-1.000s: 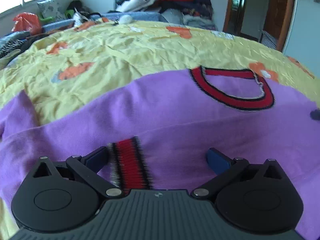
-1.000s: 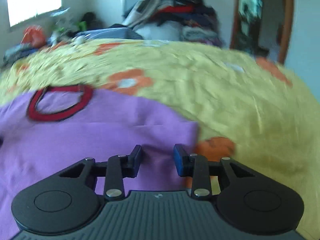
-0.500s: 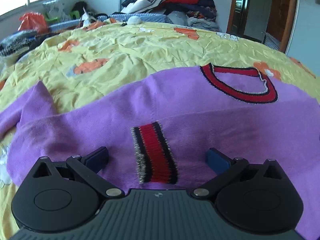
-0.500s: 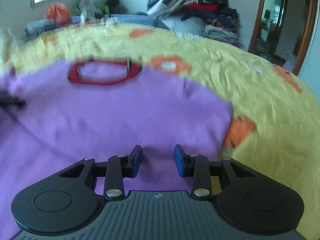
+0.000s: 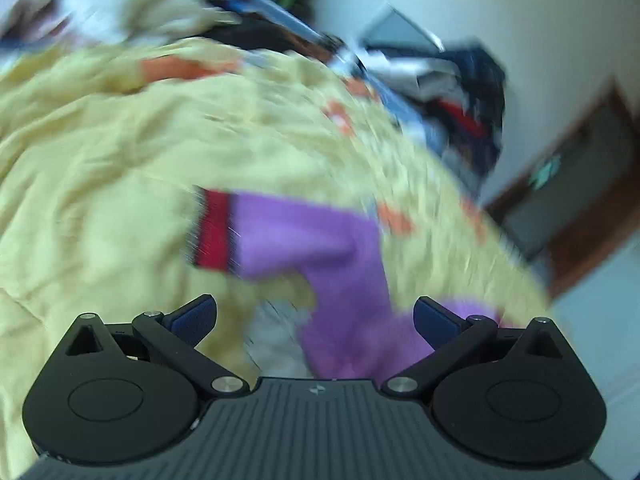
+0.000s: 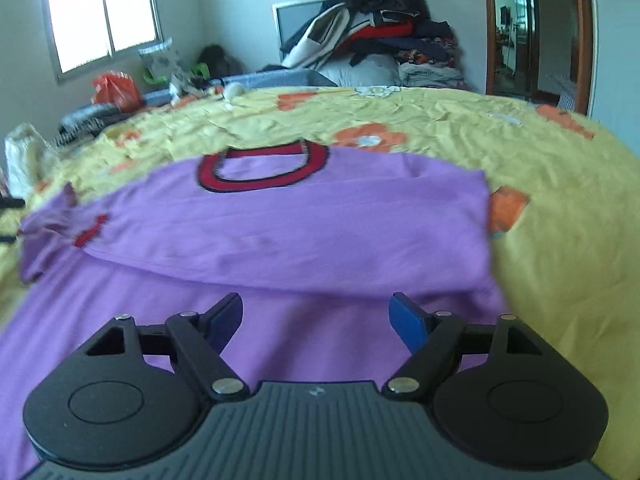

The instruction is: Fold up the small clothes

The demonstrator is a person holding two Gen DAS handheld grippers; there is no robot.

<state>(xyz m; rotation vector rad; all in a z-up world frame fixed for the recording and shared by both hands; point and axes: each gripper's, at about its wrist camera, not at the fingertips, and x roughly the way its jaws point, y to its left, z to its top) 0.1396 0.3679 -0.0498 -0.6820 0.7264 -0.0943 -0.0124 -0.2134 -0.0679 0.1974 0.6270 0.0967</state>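
On the yellow bedspread [image 6: 460,136] the purple shirt [image 6: 300,216] lies part-folded, both claws, left [image 5: 315,314] and right [image 6: 316,316], spread empty; next, I'd guess, grabbing the loose sleeve [image 5: 288,236].

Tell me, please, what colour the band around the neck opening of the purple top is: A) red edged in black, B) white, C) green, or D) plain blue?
A: in the right wrist view the neck band on the purple top is red with dark edging.
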